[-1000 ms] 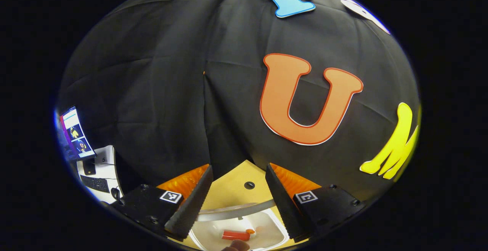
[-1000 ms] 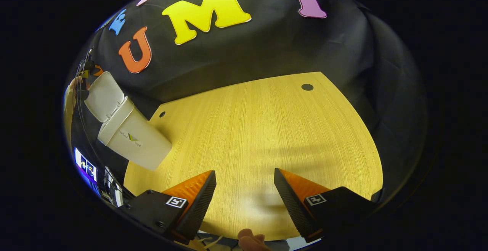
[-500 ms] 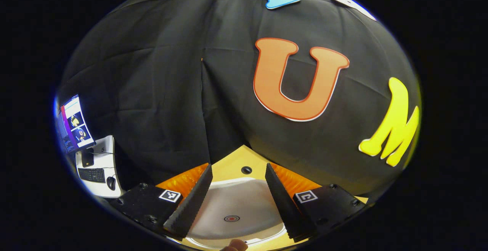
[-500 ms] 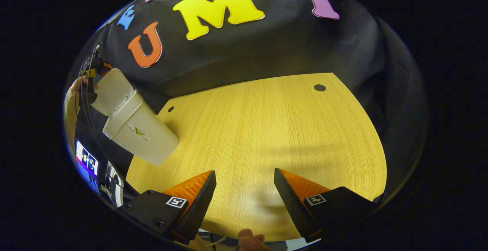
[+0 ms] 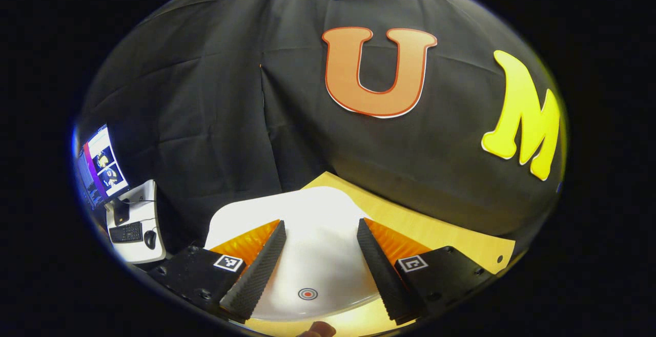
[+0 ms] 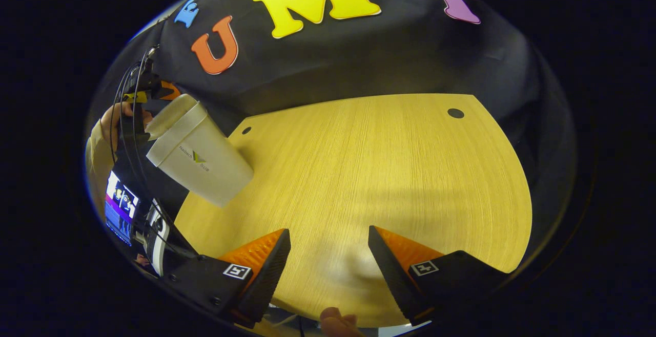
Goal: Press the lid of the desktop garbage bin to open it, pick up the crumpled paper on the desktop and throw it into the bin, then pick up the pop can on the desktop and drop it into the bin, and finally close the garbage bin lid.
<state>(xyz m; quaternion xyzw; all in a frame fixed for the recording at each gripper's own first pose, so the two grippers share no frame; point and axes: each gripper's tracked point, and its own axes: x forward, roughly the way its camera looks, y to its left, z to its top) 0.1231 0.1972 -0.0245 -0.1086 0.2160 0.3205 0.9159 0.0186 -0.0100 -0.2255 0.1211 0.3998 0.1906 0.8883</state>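
Left hand-held gripper [image 5: 318, 260] over bin lid [image 5: 307, 224], jaws apart, gripping nothing; likely pressing lid down for final closing step. Bin [image 6: 205, 160] at 10 o'clock in right gripper view, on counter [image 6: 369, 173]. Right hand-held gripper [image 6: 328, 265] open, empty, parked clear.

Bright, even light (soft shadows on the desktop [image 6: 389, 173]), strong fisheye edge-bending.

Bin lid [image 5: 307, 245] swung down shut under left gripper [image 5: 319, 260].
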